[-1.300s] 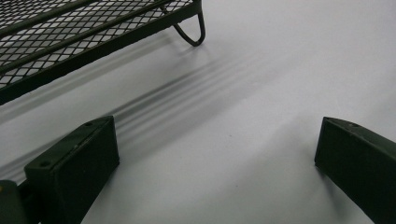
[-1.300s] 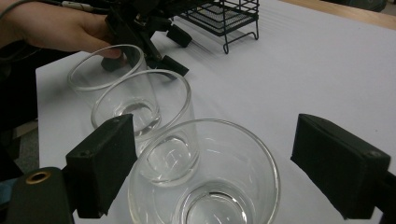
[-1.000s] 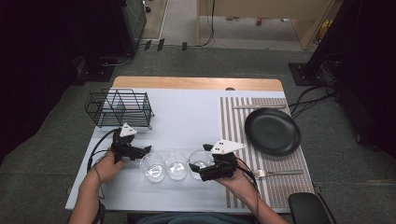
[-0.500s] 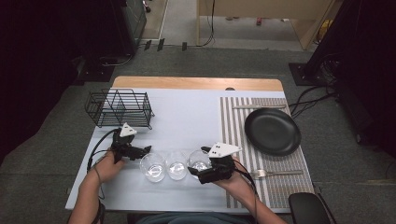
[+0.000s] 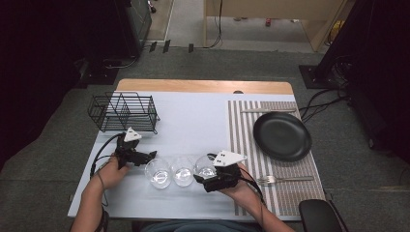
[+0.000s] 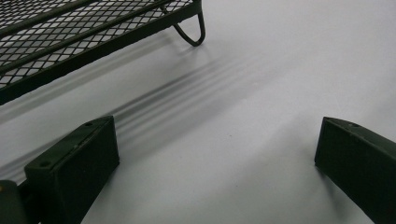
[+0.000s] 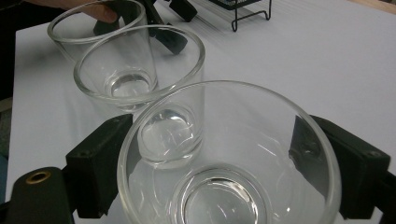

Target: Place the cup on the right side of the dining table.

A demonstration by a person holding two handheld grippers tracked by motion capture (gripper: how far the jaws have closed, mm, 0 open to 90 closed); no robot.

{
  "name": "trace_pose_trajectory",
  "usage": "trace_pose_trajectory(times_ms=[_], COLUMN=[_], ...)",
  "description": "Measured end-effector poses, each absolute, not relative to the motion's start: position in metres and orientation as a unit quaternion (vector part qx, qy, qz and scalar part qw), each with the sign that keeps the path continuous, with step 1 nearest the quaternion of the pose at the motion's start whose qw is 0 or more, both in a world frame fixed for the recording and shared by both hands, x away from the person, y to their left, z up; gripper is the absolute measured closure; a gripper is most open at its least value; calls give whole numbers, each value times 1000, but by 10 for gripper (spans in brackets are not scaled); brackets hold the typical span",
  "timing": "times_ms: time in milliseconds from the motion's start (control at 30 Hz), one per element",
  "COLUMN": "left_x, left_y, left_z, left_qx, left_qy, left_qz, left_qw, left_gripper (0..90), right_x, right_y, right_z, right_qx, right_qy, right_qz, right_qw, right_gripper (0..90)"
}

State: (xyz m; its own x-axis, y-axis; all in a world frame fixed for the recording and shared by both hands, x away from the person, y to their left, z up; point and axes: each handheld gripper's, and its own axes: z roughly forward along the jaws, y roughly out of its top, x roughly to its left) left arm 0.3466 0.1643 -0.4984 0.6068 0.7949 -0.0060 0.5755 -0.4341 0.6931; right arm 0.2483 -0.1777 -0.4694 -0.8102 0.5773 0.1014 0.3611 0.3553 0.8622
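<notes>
Three clear glass cups in a row near the front edge of the white table (image 5: 193, 121), upright and close together. Right gripper (image 7: 219, 154) clamped on the rightmost glass cup (image 7: 224, 163), one black jaw pressed to each side of its wall, cup standing upright between them. Middle glass cup (image 7: 140, 70) just left of it, left glass cup (image 7: 93, 23) beyond. Left gripper (image 6: 215, 154) low over bare tabletop beside the left cup, jaws wide apart with nothing between. Black wire rack (image 5: 123, 112) at far left. Black plate (image 5: 282, 136) and fork (image 5: 283, 180) on the striped placemat (image 5: 241, 140) at right.
</notes>
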Motion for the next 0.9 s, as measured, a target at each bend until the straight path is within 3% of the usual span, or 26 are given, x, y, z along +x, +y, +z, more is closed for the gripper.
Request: trace_pose_trajectory(times_ms=[600, 900], left_x=[347, 347], left_y=[164, 164], left_z=[-498, -498], left_qx=[831, 831], left_qy=[412, 412], left_qz=[164, 164], left_qw=[336, 336], left_gripper=[0, 0], right_x=[246, 247], right_y=[-177, -177], right_z=[-484, -489], right_qx=[282, 283], right_qy=[815, 813], right_qz=[492, 495], right_qw=[120, 120], right_gripper=[140, 183])
